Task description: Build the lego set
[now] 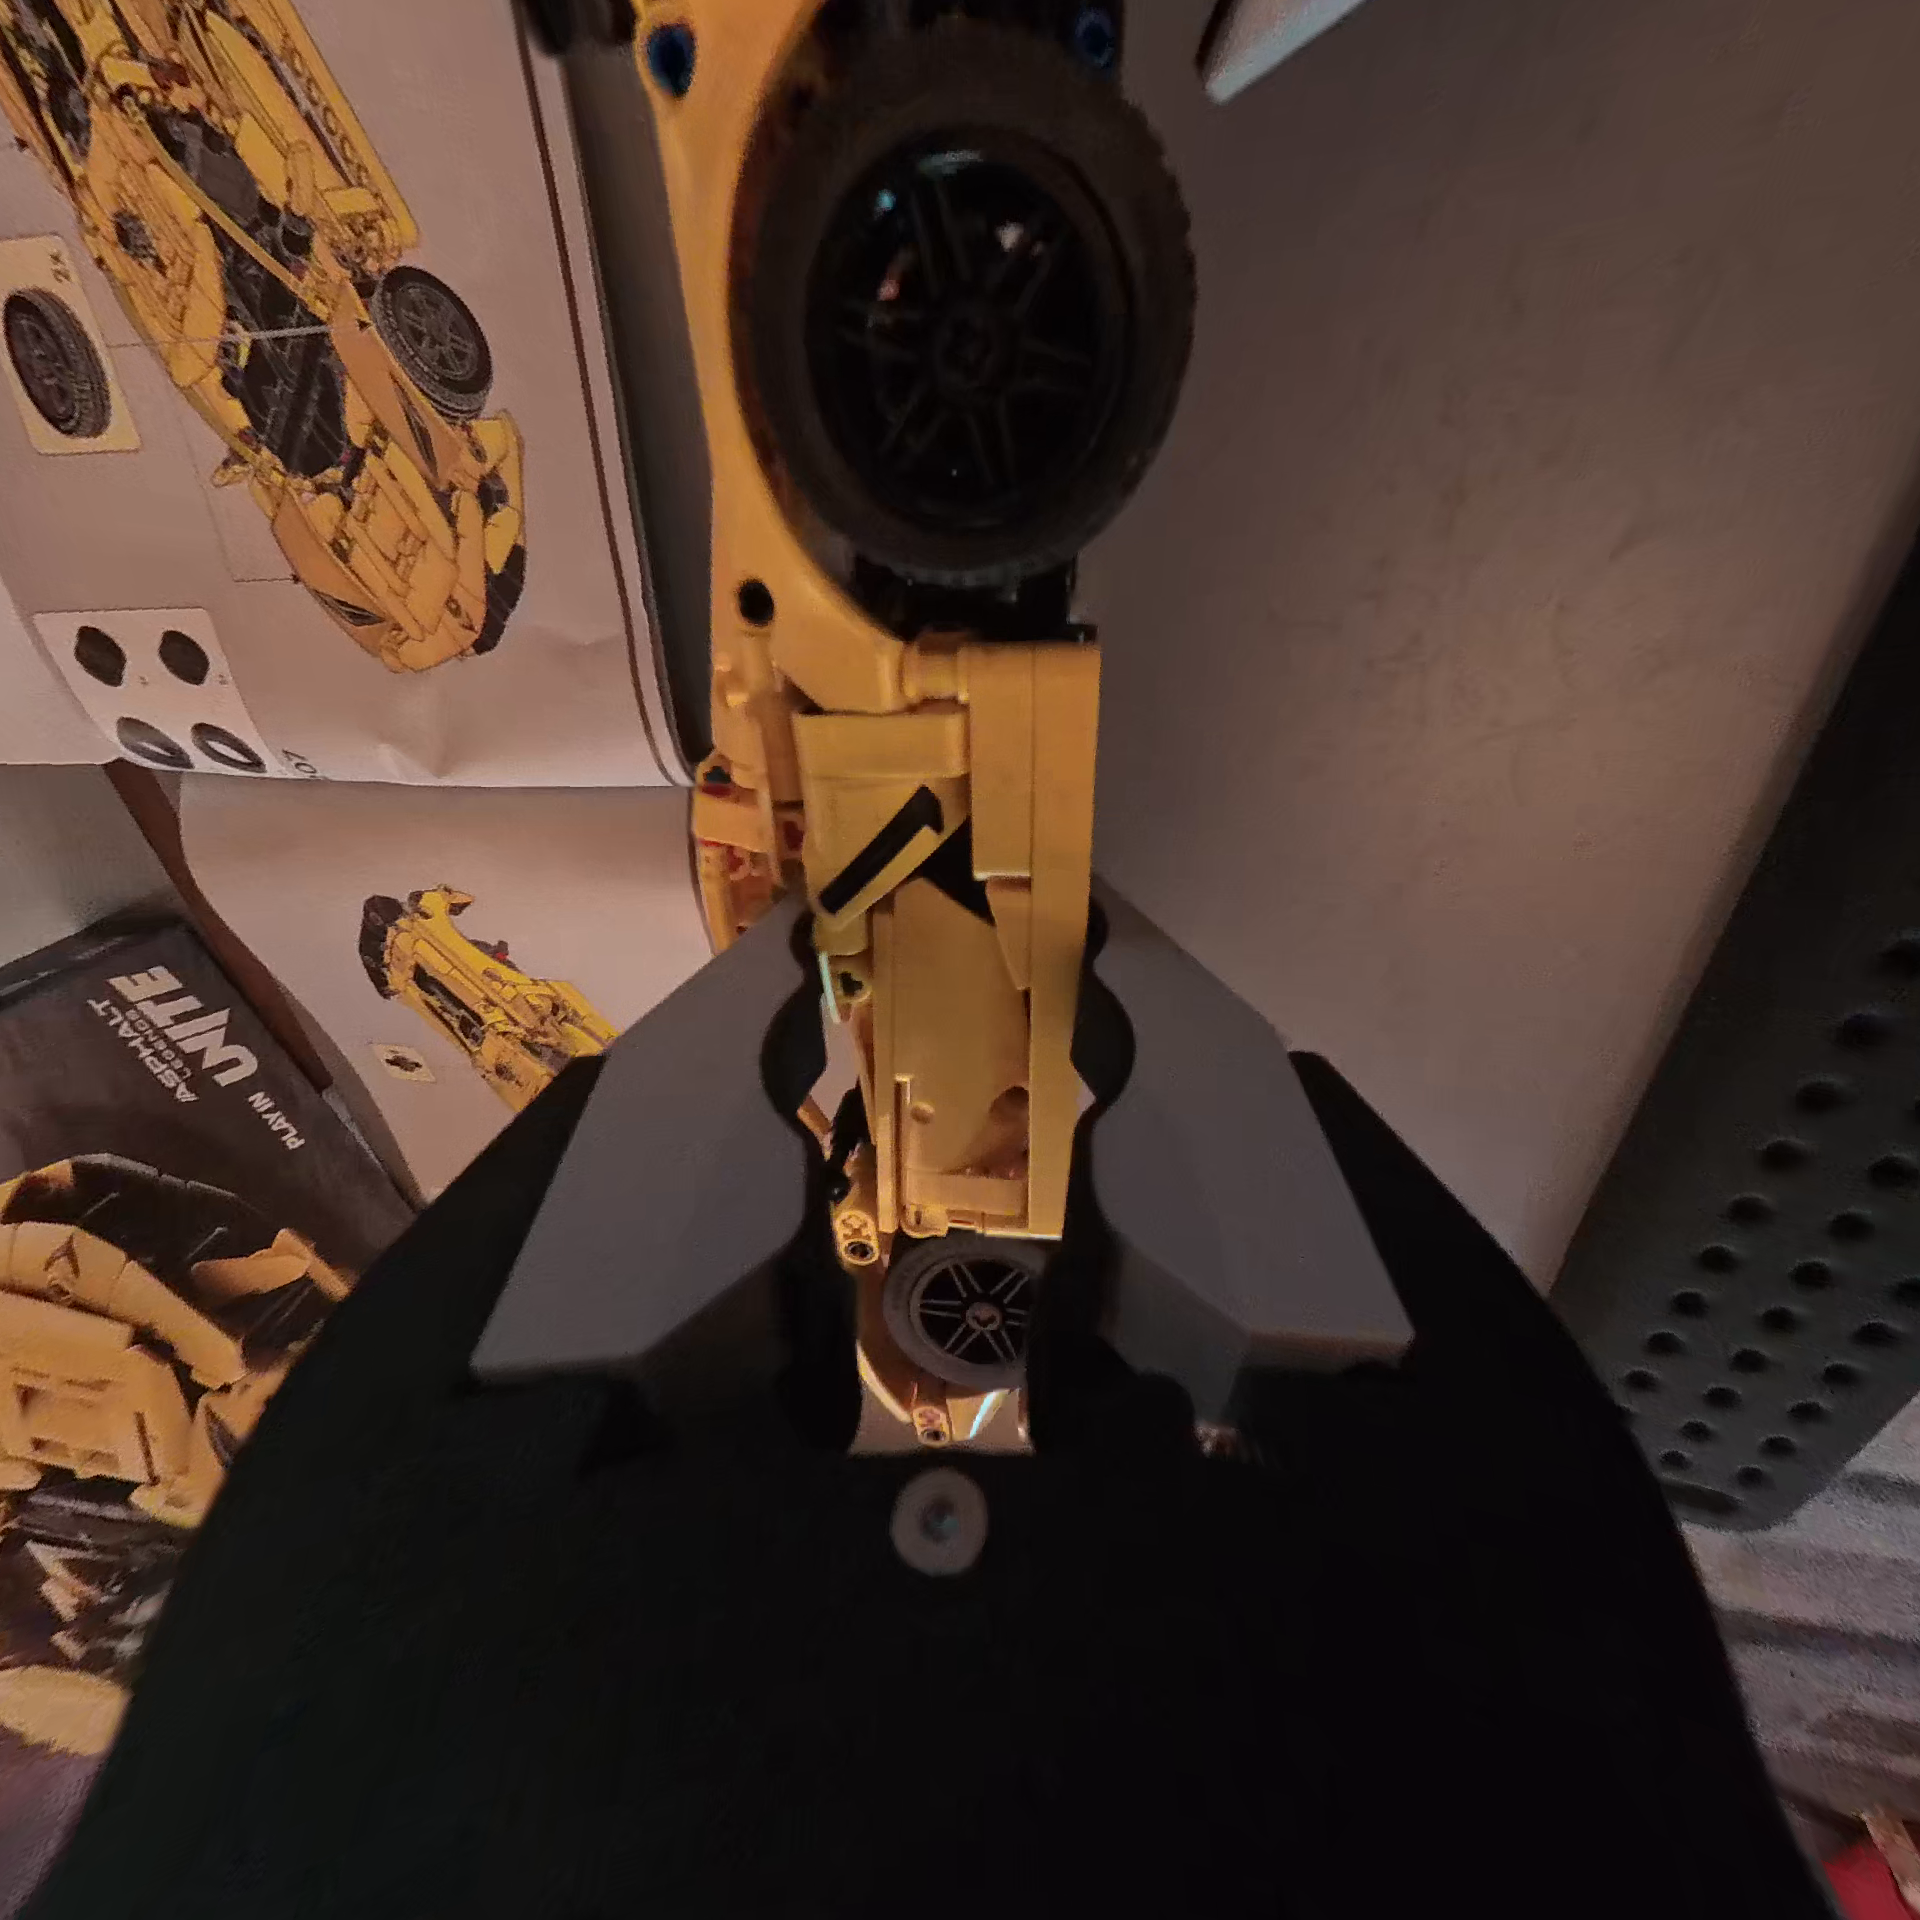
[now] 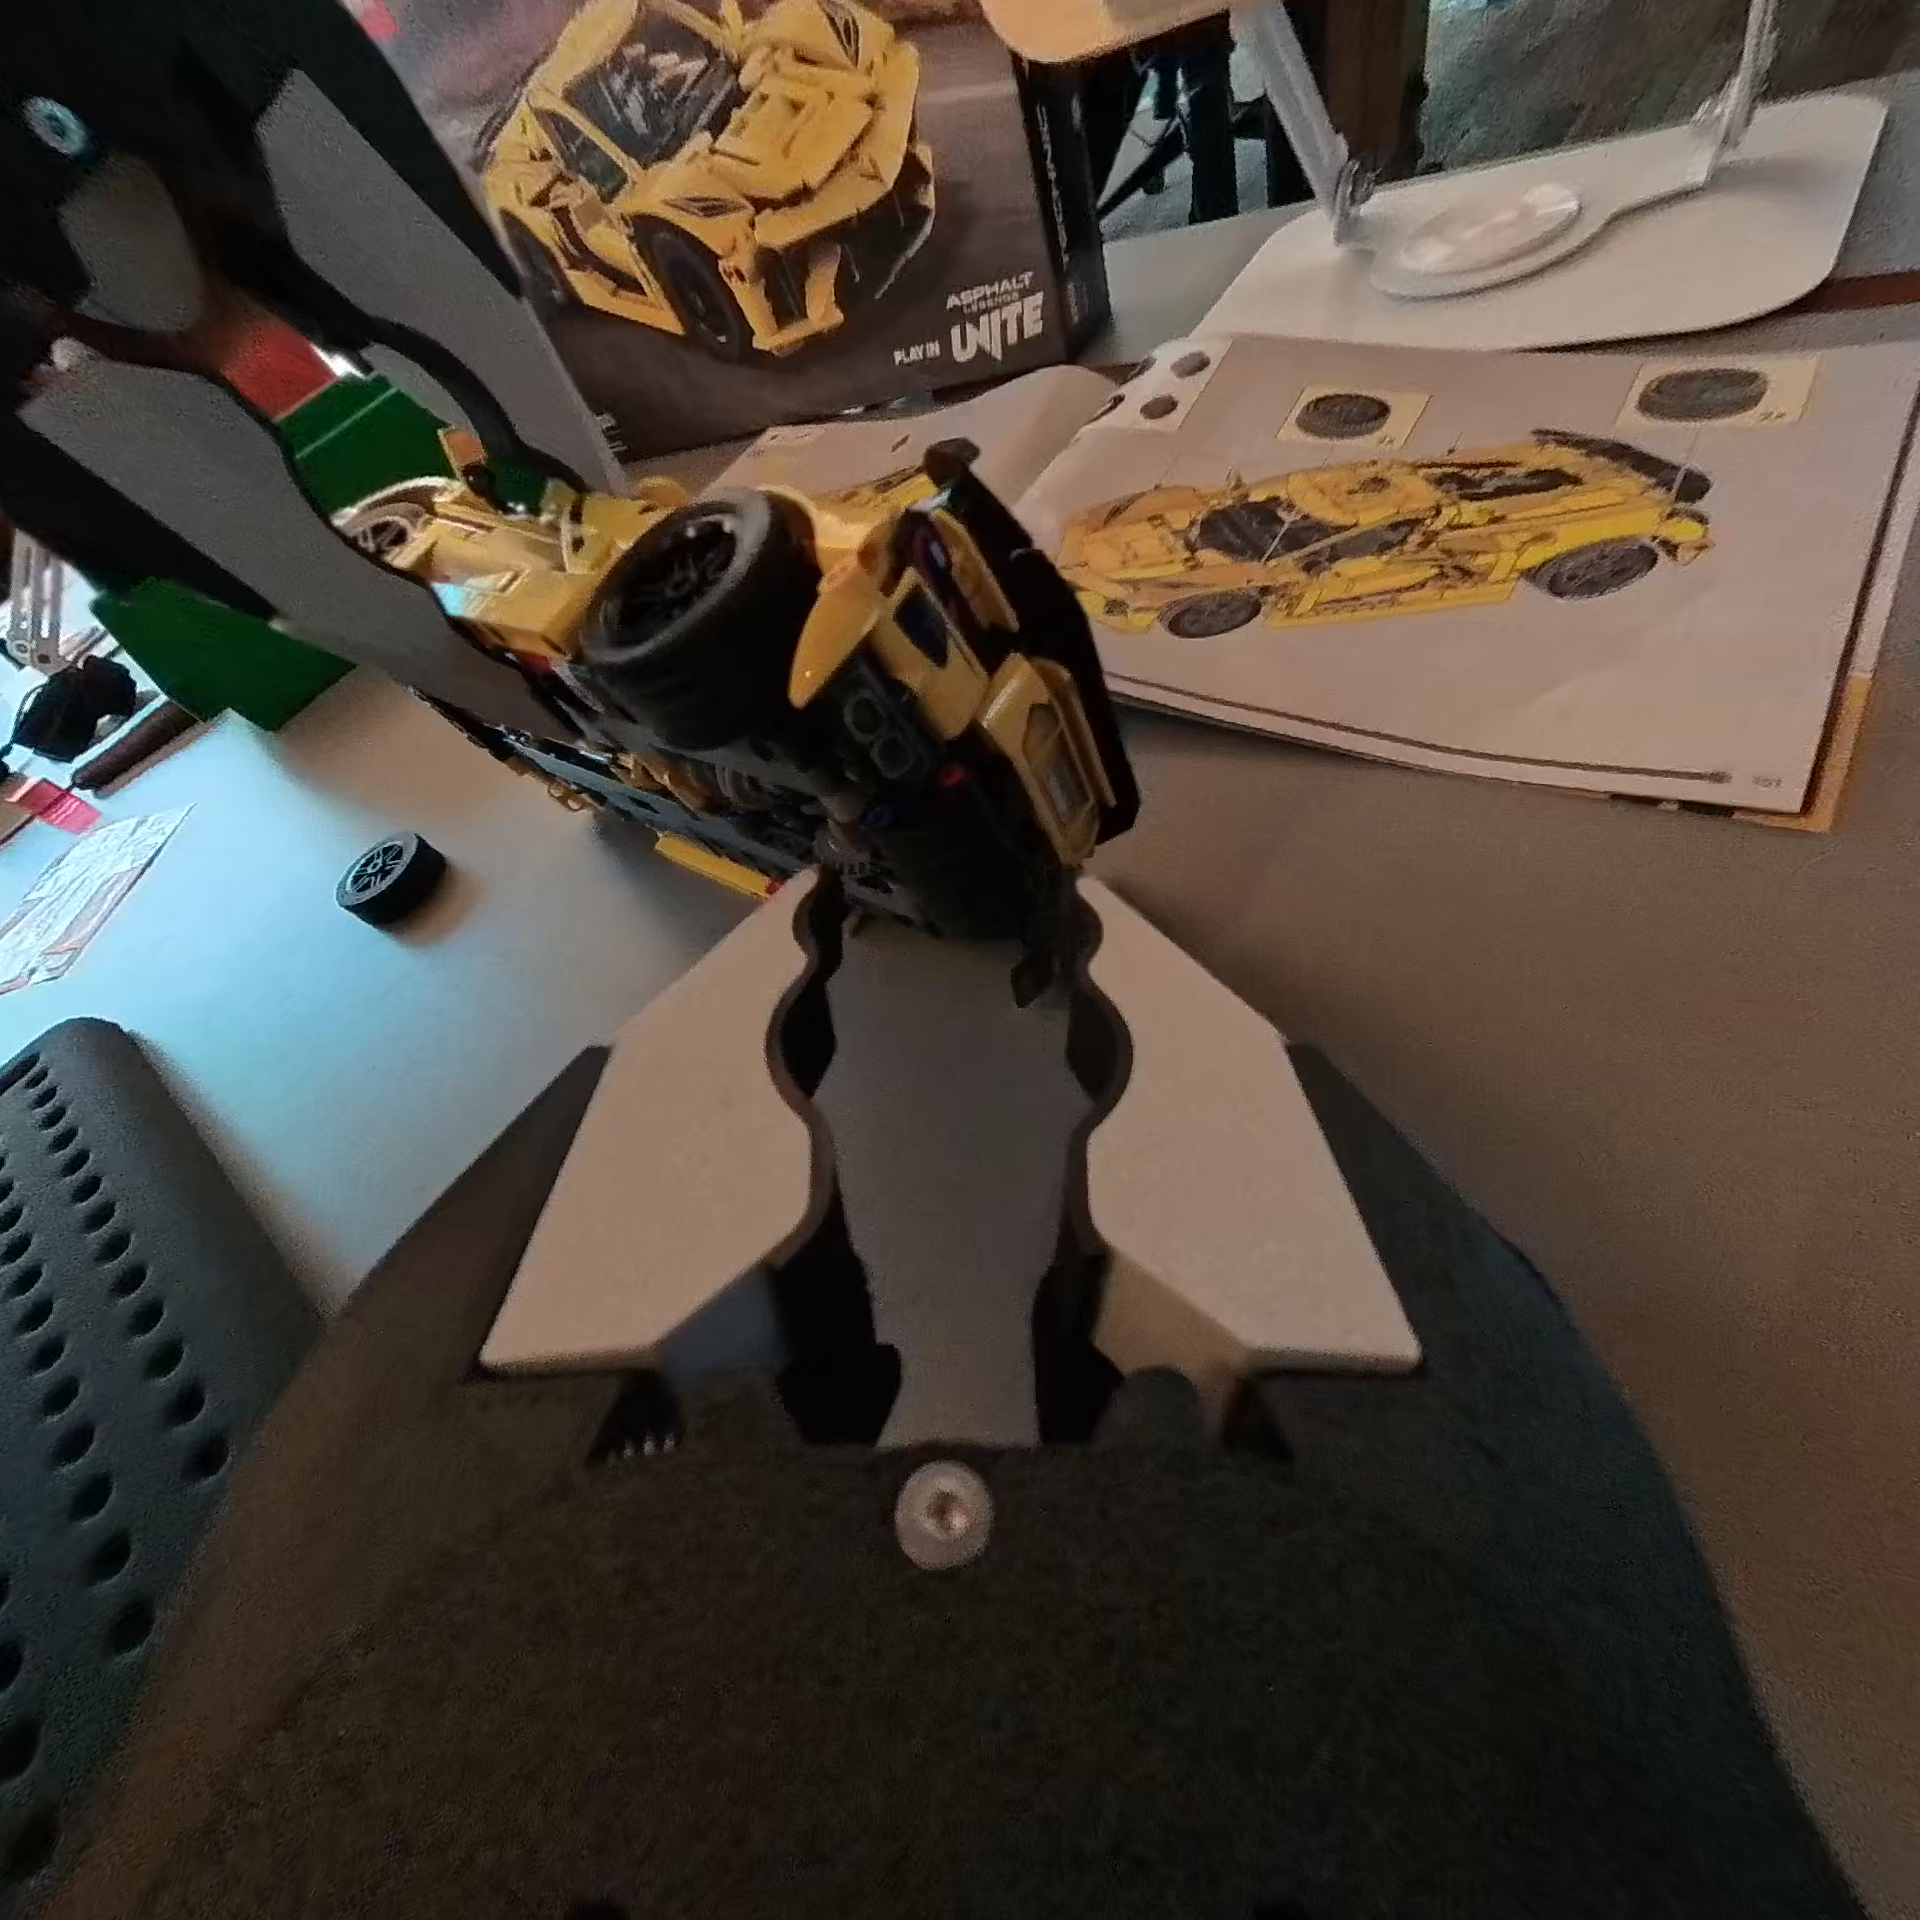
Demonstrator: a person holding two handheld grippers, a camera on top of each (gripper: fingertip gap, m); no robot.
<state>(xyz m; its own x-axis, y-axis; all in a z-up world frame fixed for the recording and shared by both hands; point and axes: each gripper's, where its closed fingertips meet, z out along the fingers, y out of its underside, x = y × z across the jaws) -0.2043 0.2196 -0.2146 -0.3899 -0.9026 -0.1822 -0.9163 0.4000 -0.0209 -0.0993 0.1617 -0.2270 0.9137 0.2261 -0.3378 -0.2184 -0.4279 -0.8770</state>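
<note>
Left gripper (image 1: 951,1049) clamped on blocky yellow car (image 1: 966,935) — right gripper (image 2: 951,997) spread, nearer, under its ribbed tyre (image 2: 675,613).

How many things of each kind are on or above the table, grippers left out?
Yellow lego car: 1
Loose black wheel: 1
Instruction booklet: 1
Set box: 1
Clear stand: 1
Total: 5

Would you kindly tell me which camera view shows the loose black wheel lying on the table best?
The right wrist view: the loose wheel lies in plain sight on the table, left of the yellow car. The left wrist view does not show it.
</note>
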